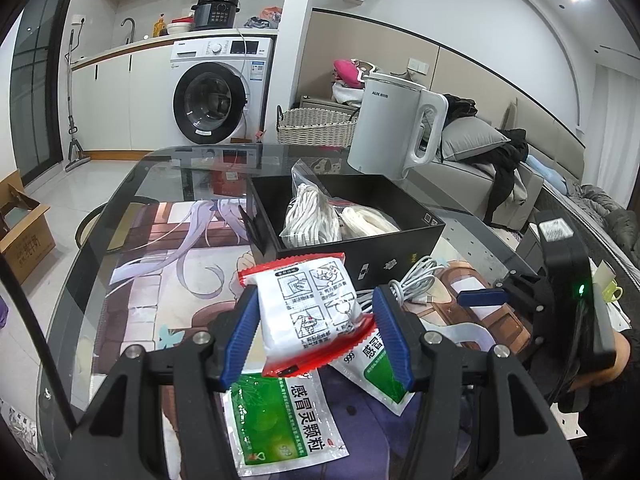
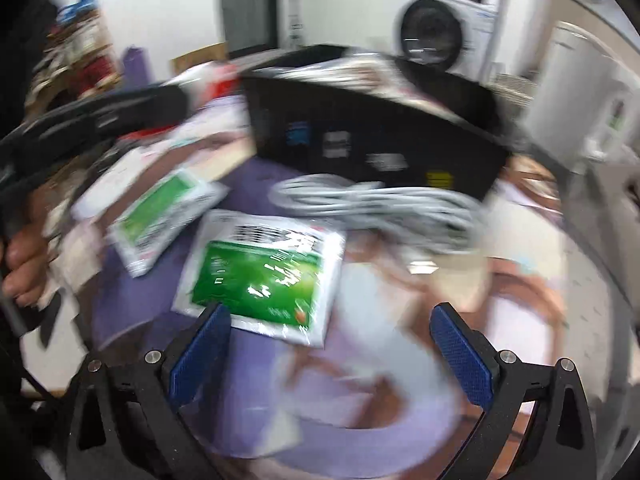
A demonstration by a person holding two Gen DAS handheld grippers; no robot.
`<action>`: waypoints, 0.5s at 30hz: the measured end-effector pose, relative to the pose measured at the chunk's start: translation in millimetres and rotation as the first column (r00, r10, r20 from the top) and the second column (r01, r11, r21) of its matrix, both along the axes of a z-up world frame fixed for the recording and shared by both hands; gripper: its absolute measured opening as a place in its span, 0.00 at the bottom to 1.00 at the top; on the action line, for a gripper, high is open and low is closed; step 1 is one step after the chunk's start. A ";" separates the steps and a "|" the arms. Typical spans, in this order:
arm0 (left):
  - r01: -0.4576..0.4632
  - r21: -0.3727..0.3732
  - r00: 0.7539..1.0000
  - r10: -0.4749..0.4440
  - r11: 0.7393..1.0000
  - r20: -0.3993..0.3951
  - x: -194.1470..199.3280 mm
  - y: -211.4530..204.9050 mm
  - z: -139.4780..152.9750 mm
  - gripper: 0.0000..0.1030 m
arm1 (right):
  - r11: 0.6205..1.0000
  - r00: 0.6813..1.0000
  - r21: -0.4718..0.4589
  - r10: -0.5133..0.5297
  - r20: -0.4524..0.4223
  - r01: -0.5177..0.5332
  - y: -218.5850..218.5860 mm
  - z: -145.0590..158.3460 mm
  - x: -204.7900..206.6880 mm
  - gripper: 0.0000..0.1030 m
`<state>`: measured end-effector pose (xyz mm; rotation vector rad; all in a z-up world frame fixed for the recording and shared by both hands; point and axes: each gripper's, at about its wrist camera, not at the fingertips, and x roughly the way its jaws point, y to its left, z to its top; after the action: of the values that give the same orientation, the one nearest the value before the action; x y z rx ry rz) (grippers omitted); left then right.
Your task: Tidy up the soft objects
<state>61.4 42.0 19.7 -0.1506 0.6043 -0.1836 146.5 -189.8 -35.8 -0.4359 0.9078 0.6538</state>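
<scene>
A white packet with red crimped ends (image 1: 310, 312), printed with instruction diagrams, is pinched between the blue pads of the left tool (image 1: 314, 334) and held above the tabletop (image 1: 120, 184), just in front of the black box (image 1: 404, 258). Below it lie two green-and-white medicine sachets (image 1: 280, 416) (image 1: 382, 372) on the illustrated mat (image 1: 160, 264). A coiled white cable (image 1: 416, 276) rests against the box's front wall. Inside the box sit bagged white cloth bundles (image 1: 310, 216). A white electric kettle (image 1: 394, 128) stands behind the box. The right tool (image 2: 330, 346) is spread wide, holding nothing, over one green sachet (image 2: 264, 276); that view is blurred.
</scene>
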 end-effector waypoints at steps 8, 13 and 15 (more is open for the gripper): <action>0.000 0.003 1.000 0.000 1.000 -0.001 0.5 0.2 -0.7 0.55 | 0.994 0.995 0.084 0.082 -0.062 -0.076 22.0 -0.9 -11.7 0.98; -0.001 0.005 1.000 0.001 1.000 -0.004 2.0 0.0 -2.2 0.55 | 0.996 0.996 0.042 0.082 -0.018 -0.081 41.6 -7.5 -23.8 0.98; -0.003 0.004 1.000 0.003 1.000 -0.003 1.7 0.8 -1.9 0.55 | 0.997 0.998 0.040 0.067 -0.019 -0.066 44.4 -7.6 -19.9 0.99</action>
<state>63.1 42.8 17.7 -0.1482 0.6074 -0.1790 126.7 -145.5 -43.4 -0.4264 0.9015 0.7372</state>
